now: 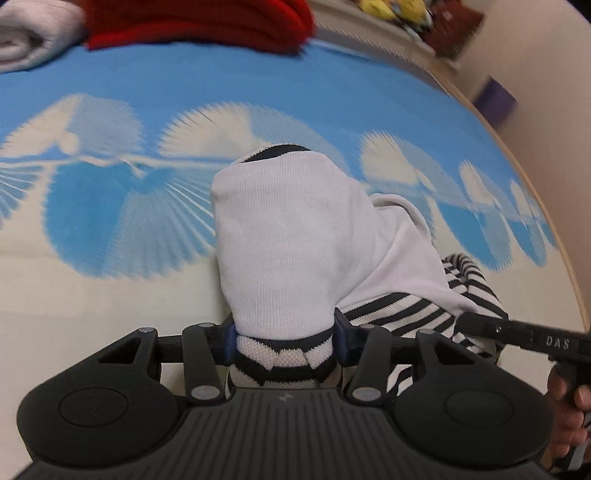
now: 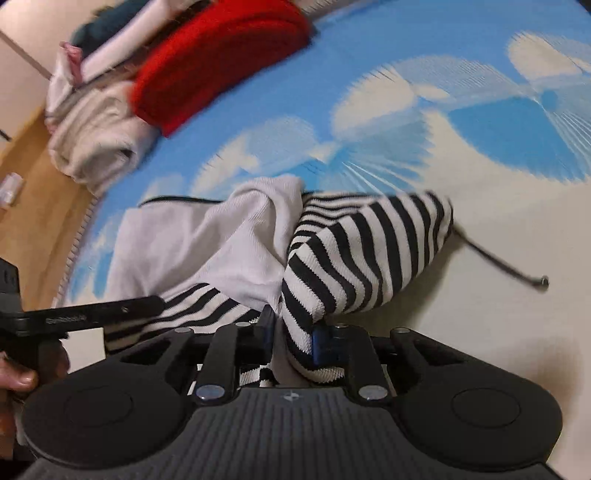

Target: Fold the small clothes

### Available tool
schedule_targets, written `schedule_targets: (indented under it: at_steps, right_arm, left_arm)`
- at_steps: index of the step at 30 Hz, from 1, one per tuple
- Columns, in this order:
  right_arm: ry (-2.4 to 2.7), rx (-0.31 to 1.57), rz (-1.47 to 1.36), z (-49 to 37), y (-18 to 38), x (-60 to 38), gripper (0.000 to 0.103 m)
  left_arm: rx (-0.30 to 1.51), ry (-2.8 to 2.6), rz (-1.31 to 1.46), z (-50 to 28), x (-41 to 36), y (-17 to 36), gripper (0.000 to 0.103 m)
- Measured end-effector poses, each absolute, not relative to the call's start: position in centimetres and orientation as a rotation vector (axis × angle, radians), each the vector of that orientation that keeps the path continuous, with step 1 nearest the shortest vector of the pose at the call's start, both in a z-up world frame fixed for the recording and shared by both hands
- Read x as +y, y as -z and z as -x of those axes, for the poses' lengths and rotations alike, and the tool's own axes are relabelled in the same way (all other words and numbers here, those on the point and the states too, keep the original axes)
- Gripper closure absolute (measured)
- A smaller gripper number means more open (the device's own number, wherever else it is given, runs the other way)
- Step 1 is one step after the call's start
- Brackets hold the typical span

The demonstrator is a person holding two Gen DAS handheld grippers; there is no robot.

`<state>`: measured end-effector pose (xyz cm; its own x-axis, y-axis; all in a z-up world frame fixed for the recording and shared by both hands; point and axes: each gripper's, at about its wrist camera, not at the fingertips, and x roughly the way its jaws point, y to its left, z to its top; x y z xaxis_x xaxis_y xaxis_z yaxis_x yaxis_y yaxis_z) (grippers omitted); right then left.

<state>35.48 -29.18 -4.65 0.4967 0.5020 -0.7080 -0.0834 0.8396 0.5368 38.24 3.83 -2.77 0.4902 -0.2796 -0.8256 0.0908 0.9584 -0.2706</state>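
1. Blue and cream bedding (image 1: 110, 92) with a fan-shaped pattern spreads out ahead of both our tongs; it looks like a bed or mat, and much of it is blurred.
2. Our left tongs (image 1: 284, 341) are clamped on a bunched edge of the striped garment (image 1: 399, 314), black-and-white knit with a plain white inner side, which rises straight ahead of them as a white hump.
3. Our right tongs (image 2: 293, 339) are closed on another striped fold of the same garment, which drapes forward and to their right.
4. Between the two grips the cloth sags; in the right wrist view its white part lies ahead and left of the right tongs, on the bedding.
5. Our right tongs' black finger appears at the lower right of the left wrist view, touching the stripes, with a hand (image 1: 570, 402) behind it.
6. Far ahead of the left tongs sits a red folded garment (image 1: 199, 22), with a white rolled cloth (image 1: 33, 33) to its left.
7. From the right tongs, that pile lies ahead and to the left, by the edge of a wooden floor (image 2: 33, 177).
8. A thin dark cord (image 2: 506, 266) lies on the cream area ahead and right of the right tongs.
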Motion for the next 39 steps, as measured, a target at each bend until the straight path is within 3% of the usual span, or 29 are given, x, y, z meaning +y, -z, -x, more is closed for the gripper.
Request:
schedule_targets:
  at_steps: [2,3,5,6,14,17,20,23,27,29,31,32,33,35,39]
  right_arm:
    - [-0.382,0.962,-0.449,-36.2,4.5,-27.1,0.083]
    - [-0.381,0.959,-0.433,-36.6,4.6,-26.4,0.082]
    - [-0.336,0.974,-0.390,-37.5,5.1,-25.3,0.074]
    - [-0.283,0.981,-0.366,-37.7,5.3,-25.1,0.069]
    - [-0.217,0.879,-0.317,-36.8,2.4,-27.1,0.063]
    - [-0.345,0.959,-0.280,-36.2,3.2,-25.9,0.062]
    - [-0.330,1.132,-0.082,-36.1,6.5,-23.4,0.060]
    - [-0.278,1.209,-0.072,-36.1,8.1,-23.8,0.060]
    - [-0.290,1.206,-0.237,-36.2,7.5,-25.6,0.040]
    - [-0.313,1.233,-0.258,-36.1,8.0,-25.4,0.040]
    - [-0.320,1.253,-0.241,-35.8,8.8,-25.0,0.045]
    - [-0.333,1.269,-0.242,-35.6,9.3,-24.7,0.054]
    - [-0.354,1.287,-0.266,-35.3,9.4,-24.7,0.082]
    - [-0.362,1.295,-0.284,-35.2,8.9,-24.7,0.096]
    - [-0.324,1.332,-0.280,-34.9,8.8,-25.3,0.100]
  left_arm:
    - [1.017,0.200,0.213,-38.6,5.5,2.6,0.047]
    - [1.016,0.177,0.218,-38.9,6.2,2.6,0.040]
    - [1.011,0.095,0.184,-39.0,7.3,2.6,0.033]
    - [0.994,0.057,0.151,-38.9,7.6,2.3,0.033]
    - [0.962,0.241,0.083,-35.8,8.2,-0.1,0.036]
    - [1.073,0.322,-0.029,-35.1,6.4,2.5,0.042]
    - [1.156,0.308,-0.127,-34.6,5.7,5.9,0.035]
    - [1.157,0.283,-0.011,-34.6,7.1,5.0,0.032]
    - [1.188,0.240,0.200,-34.2,10.1,4.8,0.032]
    - [1.236,0.247,0.225,-33.8,10.5,5.9,0.032]
    - [1.237,0.275,0.227,-33.3,10.4,6.3,0.033]
    - [1.227,0.279,0.214,-33.2,10.3,6.4,0.033]
    - [1.219,0.281,0.209,-33.2,10.2,6.6,0.036]
    - [1.189,0.294,0.171,-33.1,9.8,6.5,0.038]
    - [1.130,0.347,-0.038,-32.5,7.8,6.4,0.038]
